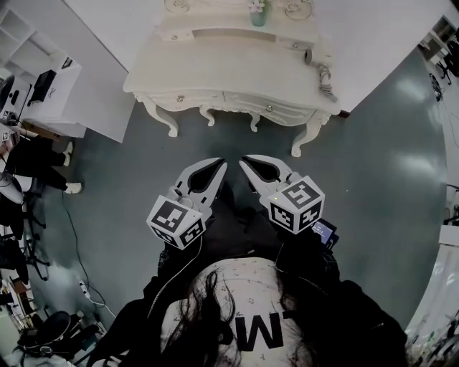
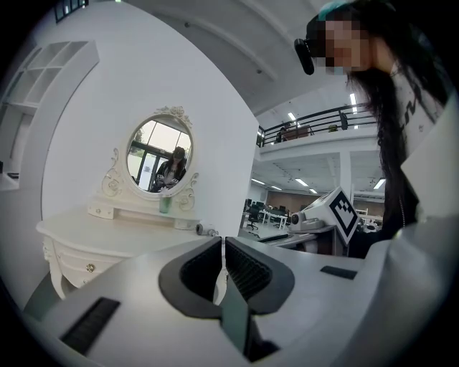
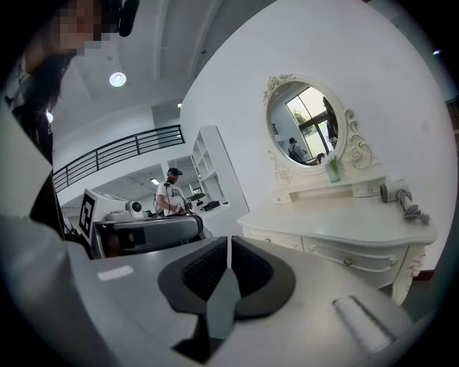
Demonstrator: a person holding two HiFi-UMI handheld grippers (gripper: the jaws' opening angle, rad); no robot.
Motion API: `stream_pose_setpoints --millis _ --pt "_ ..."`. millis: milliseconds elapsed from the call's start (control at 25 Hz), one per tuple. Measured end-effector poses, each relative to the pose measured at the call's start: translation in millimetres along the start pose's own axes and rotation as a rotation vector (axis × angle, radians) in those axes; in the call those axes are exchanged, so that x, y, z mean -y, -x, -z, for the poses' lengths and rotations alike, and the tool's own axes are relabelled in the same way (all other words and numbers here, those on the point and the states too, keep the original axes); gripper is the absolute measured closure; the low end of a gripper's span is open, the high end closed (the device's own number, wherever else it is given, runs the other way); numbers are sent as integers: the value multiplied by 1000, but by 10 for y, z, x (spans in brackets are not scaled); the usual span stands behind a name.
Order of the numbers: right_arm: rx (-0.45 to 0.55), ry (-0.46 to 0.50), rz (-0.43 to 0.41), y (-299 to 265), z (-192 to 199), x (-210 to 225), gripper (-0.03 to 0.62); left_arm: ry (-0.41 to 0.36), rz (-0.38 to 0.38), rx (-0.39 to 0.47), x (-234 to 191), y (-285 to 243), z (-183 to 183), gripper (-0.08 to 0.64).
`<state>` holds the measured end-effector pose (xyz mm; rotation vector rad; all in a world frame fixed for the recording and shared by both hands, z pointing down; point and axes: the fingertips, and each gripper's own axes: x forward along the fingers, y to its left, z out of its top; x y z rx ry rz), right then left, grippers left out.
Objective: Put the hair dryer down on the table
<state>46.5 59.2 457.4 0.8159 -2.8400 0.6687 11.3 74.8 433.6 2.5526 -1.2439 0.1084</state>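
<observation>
The hair dryer (image 1: 320,72) lies with its coiled cord on the right end of the white dressing table (image 1: 215,72), apart from both grippers. It also shows small in the left gripper view, hair dryer (image 2: 208,230), and on the table's right end in the right gripper view, hair dryer (image 3: 401,197). My left gripper (image 1: 219,163) and right gripper (image 1: 244,161) hang side by side over the grey floor, short of the table front. Both are shut with nothing between the jaws, as seen for the left gripper (image 2: 223,247) and the right gripper (image 3: 228,251).
An oval mirror (image 3: 305,122) and a green cup (image 1: 259,13) stand at the table's back. A white cabinet (image 1: 50,93) and a seated person's legs (image 1: 36,161) are at the left. Cables (image 1: 79,287) lie on the floor. A person (image 3: 172,193) stands far off.
</observation>
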Motion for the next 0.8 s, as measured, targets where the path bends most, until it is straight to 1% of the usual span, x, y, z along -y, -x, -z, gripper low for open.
stream_pose_setpoints --millis 520,800 --pt "-16 24 -18 -4 8 -91 565 -1 -16 31 4 77 -28 565" --pt "-12 59 -38 -144 -104 -104 565 -21 -30 63 -120 75 -170 565"
